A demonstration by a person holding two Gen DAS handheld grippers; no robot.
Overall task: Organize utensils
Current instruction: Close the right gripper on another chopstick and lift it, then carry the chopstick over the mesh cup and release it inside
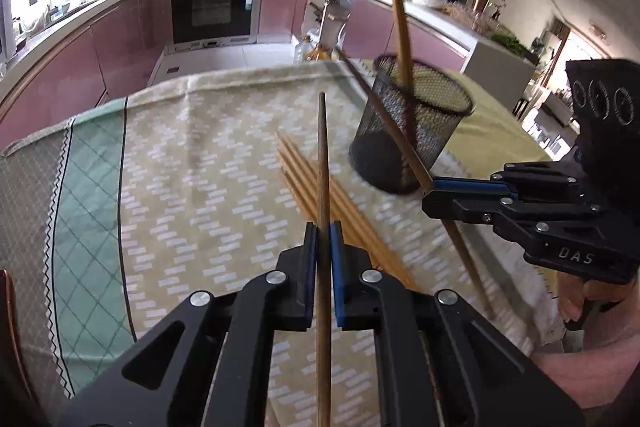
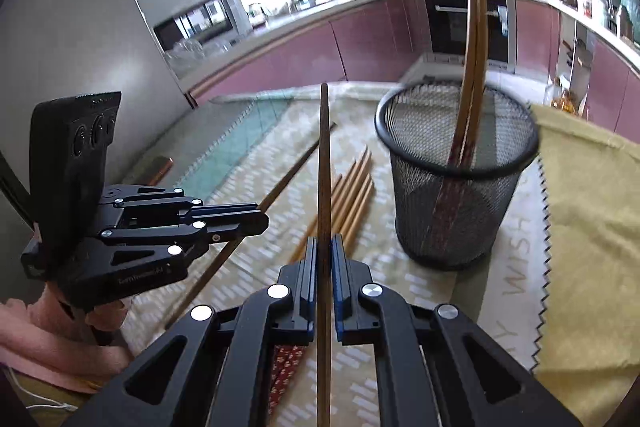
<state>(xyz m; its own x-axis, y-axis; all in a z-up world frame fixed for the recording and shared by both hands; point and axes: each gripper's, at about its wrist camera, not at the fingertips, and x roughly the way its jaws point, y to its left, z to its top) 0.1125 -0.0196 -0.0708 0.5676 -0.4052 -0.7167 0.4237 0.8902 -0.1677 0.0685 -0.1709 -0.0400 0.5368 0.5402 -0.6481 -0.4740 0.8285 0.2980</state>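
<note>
In the left wrist view my left gripper (image 1: 324, 239) is shut on a dark brown chopstick (image 1: 323, 167) that points up and away over the cloth. To its right, my right gripper (image 1: 430, 195) is shut on another dark chopstick (image 1: 467, 267), held slanted in front of the black mesh cup (image 1: 380, 155). The right wrist view shows that gripper (image 2: 325, 251) clamped on its chopstick (image 2: 324, 167), with the left gripper (image 2: 260, 221) at the left. The mesh cup (image 2: 492, 211) holds two upright chopsticks (image 2: 474, 47). Several light wooden chopsticks (image 2: 356, 195) lie on the cloth between the grippers and the cup.
A patterned beige and green tablecloth (image 1: 180, 187) covers the table, with a yellow cloth (image 2: 592, 227) under and right of the cup. Red patterned chopstick ends (image 2: 286, 367) lie below the right gripper. Purple kitchen cabinets and an oven (image 1: 214, 7) stand beyond the table's far edge.
</note>
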